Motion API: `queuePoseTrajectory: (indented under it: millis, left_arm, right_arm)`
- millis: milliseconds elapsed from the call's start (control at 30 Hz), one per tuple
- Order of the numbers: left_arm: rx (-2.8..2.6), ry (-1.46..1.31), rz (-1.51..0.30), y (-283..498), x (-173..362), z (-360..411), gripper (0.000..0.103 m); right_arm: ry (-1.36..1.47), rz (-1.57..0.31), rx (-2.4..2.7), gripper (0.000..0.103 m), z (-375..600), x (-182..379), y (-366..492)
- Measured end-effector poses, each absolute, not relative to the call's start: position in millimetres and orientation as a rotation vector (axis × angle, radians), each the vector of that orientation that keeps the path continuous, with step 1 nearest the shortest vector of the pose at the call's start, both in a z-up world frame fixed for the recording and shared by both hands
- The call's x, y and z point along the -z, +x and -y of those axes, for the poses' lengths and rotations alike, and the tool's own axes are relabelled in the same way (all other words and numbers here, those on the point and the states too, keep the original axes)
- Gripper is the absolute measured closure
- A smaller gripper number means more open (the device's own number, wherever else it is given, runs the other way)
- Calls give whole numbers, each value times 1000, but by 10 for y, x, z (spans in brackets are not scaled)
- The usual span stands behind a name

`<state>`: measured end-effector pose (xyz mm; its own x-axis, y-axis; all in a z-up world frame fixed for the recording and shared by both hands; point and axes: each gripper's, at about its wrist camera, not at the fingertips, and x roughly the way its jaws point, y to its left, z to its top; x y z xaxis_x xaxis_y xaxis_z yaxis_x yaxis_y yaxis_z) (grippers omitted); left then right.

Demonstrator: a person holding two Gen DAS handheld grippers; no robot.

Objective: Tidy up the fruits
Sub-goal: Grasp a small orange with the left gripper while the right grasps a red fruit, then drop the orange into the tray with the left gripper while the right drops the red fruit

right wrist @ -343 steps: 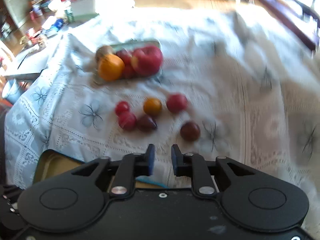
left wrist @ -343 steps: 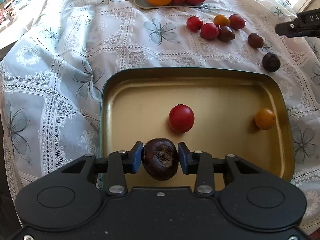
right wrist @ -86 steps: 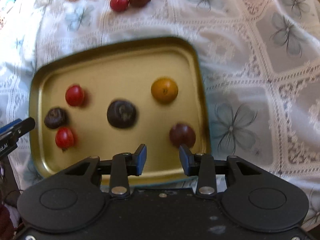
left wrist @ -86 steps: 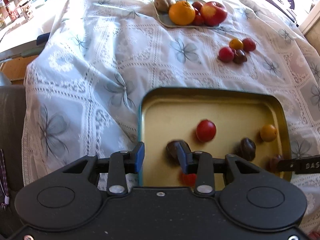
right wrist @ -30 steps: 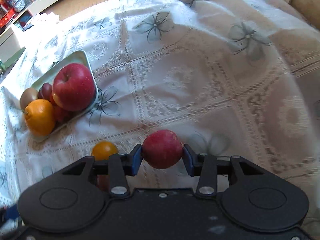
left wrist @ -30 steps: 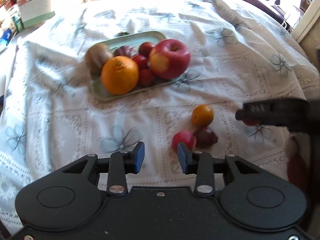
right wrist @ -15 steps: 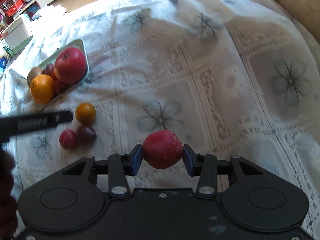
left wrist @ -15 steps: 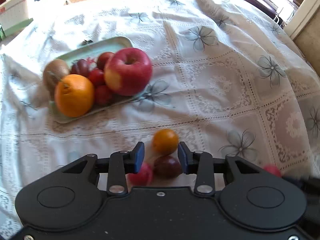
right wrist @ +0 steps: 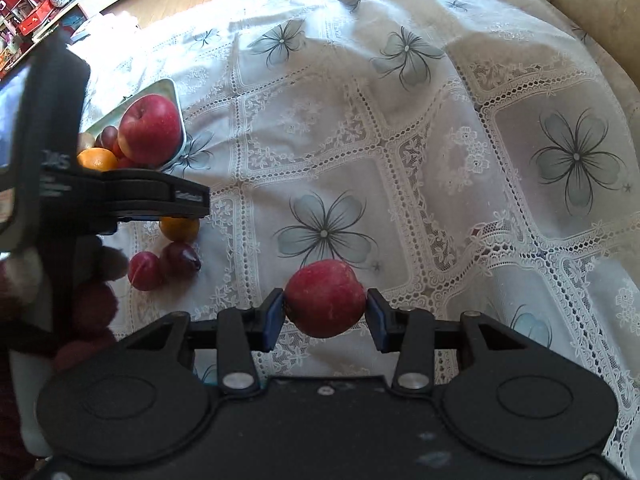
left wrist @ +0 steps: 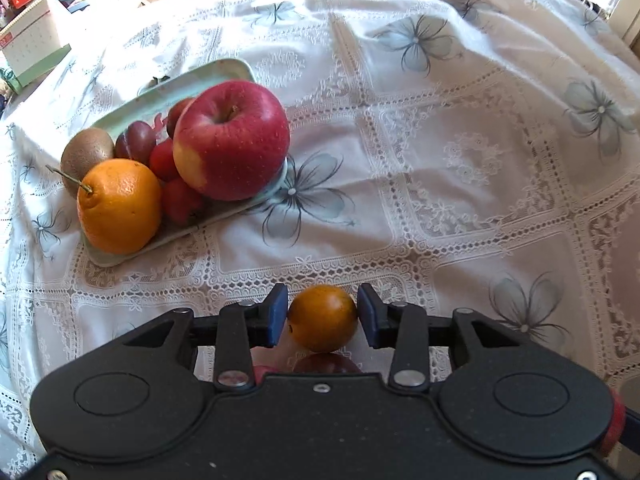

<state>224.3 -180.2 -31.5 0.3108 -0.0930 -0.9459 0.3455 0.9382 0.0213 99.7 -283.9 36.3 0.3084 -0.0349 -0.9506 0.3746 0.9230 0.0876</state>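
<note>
A small orange fruit (left wrist: 322, 318) lies on the lace tablecloth (left wrist: 460, 168), between the blue pads of my left gripper (left wrist: 322, 314). Its jaws are opening and stand close on either side without clearly pressing. Just behind it, a dark plum (right wrist: 181, 258) and a red plum (right wrist: 144, 270) rest on the cloth, mostly hidden in the left wrist view. My right gripper (right wrist: 325, 312) is shut on a red round fruit (right wrist: 325, 298), held above the cloth to the right of the left gripper (right wrist: 192, 200).
A pale green plate (left wrist: 224, 70) at the back left holds a big red apple (left wrist: 232, 140), an orange (left wrist: 118, 206), a kiwi (left wrist: 86, 152) and small dark and red fruits. A gloved hand (right wrist: 92, 304) holds the left gripper. Boxes and shelves stand beyond the table's far left edge.
My left gripper has come down and forward over the loose fruits, so the orange fruit now sits between its wider jaws. The right gripper has drawn away to the right with the red fruit.
</note>
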Motion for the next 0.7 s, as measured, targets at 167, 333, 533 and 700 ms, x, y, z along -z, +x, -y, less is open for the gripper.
queuePoseTrajectory:
  millis: [167, 333, 533, 700]
  left_arm:
    - [292, 221, -1230, 2235, 353, 1771, 55]
    - [282, 205, -1220, 2137, 113, 1629, 56]
    - [280, 169, -1214, 1776, -279, 1214, 56]
    - [306, 175, -1217, 1360, -421, 790, 56]
  right_arm:
    - [313, -1235, 276, 59, 2823, -365, 966]
    - [326, -1240, 245, 59, 2782, -375, 933]
    - [323, -1259, 168, 58, 2621, -418, 846]
    - [336, -1307, 124, 58, 2461, -429, 768]
